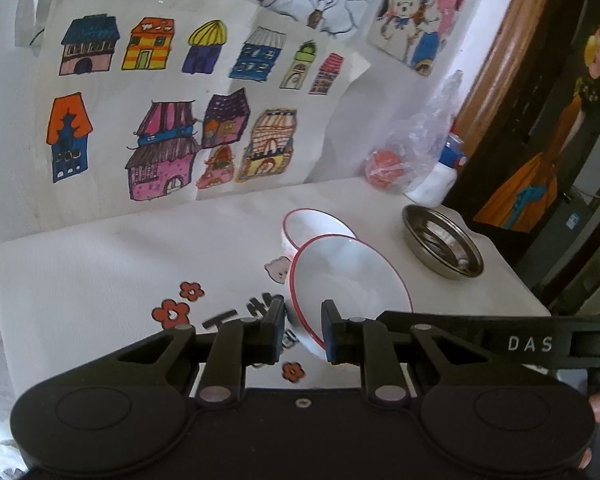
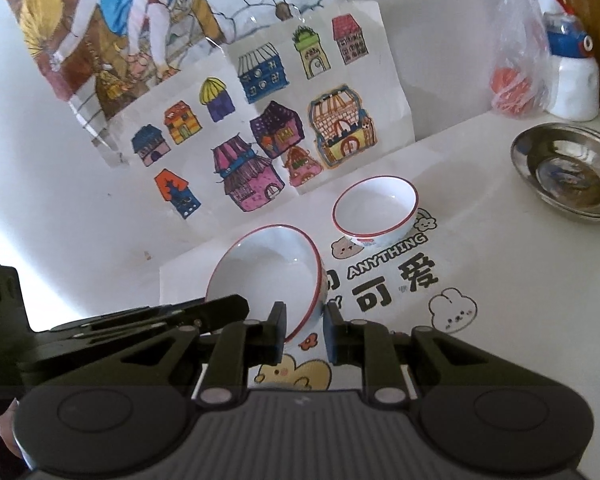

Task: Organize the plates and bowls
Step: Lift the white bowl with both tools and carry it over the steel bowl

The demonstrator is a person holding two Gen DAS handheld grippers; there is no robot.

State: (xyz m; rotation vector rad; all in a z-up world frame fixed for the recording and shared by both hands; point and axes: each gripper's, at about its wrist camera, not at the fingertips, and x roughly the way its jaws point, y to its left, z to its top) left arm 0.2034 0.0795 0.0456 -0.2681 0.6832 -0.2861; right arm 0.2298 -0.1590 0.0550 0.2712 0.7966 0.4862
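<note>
A white bowl with a red rim (image 1: 348,280) is tilted up off the table. My left gripper (image 1: 303,336) and my right gripper (image 2: 305,334) each pinch its rim from opposite sides; the bowl also shows in the right wrist view (image 2: 268,272). A second white red-rimmed bowl (image 2: 374,210) stands upright on the printed table mat just beyond; it also shows in the left wrist view (image 1: 312,226). A steel dish (image 2: 572,172) sits at the right, also in the left wrist view (image 1: 442,242).
A plastic bag with a red thing inside (image 2: 516,80) and a white bottle (image 2: 572,80) stand at the back right by the wall. Children's drawings (image 1: 172,92) lean against the wall behind the table. The table's right edge (image 1: 516,276) is near the steel dish.
</note>
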